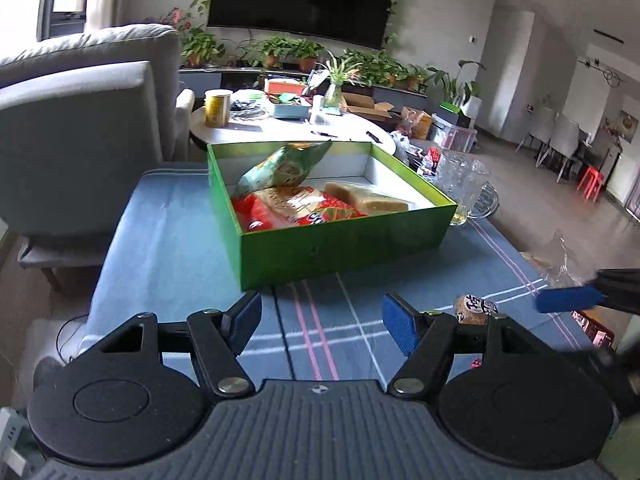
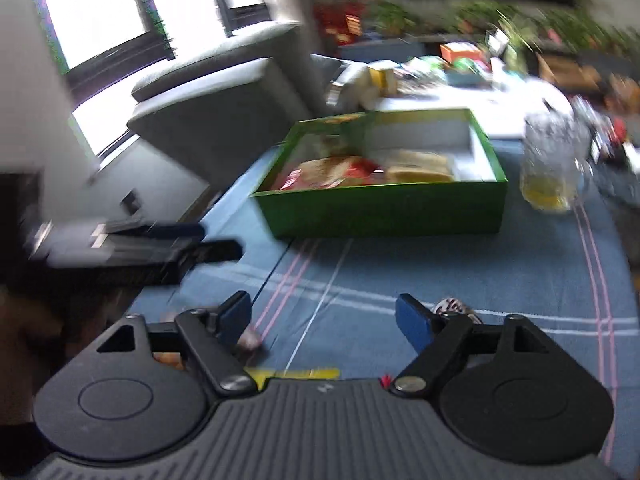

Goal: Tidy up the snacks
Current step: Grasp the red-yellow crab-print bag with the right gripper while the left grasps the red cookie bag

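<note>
Green box (image 1: pixel 344 240) open-topped on the blue plaid cloth (image 1: pixel 168 240) covering the surface, toward its far side. Inside: a green snack bag (image 1: pixel 286 168) propped tilted against the far left corner, a red and orange packet (image 1: pixel 296 208) lying flat below it, touching it, and a tan wrapped loaf-like snack (image 1: pixel 366 198) to the right, beside the packet; right end of the box floor bare white. Same box (image 2: pixel 384 208) blurred in the right wrist view, contents only roughly legible. Just beside the box's right wall, a clear glass mug (image 1: pixel 464 184) with a little yellow liquid at the bottom, also seen in the right view (image 2: pixel 550 164). Nearer, on the cloth, a small round wrapped snack (image 1: pixel 476 310) partly hidden behind the right finger of the left claw (image 1: pixel 322 322). Left claw held over the cloth in front of the box, blue pads apart, nothing between them. Right claw (image 2: pixel 324 320) likewise spread wide and empty, a small round snack (image 2: pixel 454 307) peeking behind its right finger and a blurred small item by its left finger, too smeared to identify. Right claw's blue fingertip (image 1: pixel 568 299) entering the left view at the right edge. Beyond the surface: grey sofa (image 1: pixel 88 120), cluttered white table (image 1: pixel 280 128), potted plants (image 1: pixel 288 50), dark wall television (image 1: pixel 304 0).
</note>
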Demonstrator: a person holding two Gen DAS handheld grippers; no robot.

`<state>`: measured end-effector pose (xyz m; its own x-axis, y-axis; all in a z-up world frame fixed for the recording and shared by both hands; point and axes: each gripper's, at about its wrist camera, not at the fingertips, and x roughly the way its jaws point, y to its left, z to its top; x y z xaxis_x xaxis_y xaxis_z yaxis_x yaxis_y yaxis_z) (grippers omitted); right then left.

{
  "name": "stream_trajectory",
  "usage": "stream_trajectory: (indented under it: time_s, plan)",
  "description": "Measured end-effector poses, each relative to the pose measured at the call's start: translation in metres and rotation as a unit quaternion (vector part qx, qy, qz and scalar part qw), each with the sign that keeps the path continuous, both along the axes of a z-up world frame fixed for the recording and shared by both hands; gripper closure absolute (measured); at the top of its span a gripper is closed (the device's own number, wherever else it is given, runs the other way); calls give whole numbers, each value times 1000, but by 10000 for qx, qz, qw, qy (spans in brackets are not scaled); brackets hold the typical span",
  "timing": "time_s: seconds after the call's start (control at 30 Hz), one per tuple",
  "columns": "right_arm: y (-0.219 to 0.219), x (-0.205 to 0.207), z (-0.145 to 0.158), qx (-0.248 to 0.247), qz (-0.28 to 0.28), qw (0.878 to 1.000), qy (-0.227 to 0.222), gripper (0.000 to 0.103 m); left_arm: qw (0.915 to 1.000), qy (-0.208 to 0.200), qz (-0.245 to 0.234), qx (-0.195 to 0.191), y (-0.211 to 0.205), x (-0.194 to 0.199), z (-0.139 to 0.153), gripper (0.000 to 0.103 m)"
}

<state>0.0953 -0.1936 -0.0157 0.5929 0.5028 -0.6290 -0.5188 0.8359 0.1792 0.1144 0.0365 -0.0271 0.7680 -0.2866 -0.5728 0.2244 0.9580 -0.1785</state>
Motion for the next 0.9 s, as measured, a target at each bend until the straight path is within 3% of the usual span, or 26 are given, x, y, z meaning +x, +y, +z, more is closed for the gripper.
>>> stream_trajectory:
  time_s: [0.27,0.43,0.53,0.63,0.73,0.83,0.9]
  plan:
    - [-8,-58,-3,-530,877,9924,-677,24,9998,-50,191,-17,16,-25,3,39]
    - [3,-78,-17,-1114,1432,9810,-682,24,9999,-40,138,-72,15,-36,1,39]
    - [18,-75,-28,-1377,1437,9779,-636,24,9998,-22,171,-116,16,-37,-1,38]
    - [29,-59,-32,-1432,974,9812,-849,24,9996,-31,238,-162,18,-38,-1,38]
    - [27,-22,-28,-1116,-138,9889,-972,24,9993,-31,317,-219,19,-36,-1,38]
    - [8,21,-28,-563,-1286,9881,-635,24,9992,-28,325,-227,19,-34,-2,38]
    - [-3,40,-33,-131,-1451,9891,-232,24,9994,-6,259,-226,18,-34,-4,38]
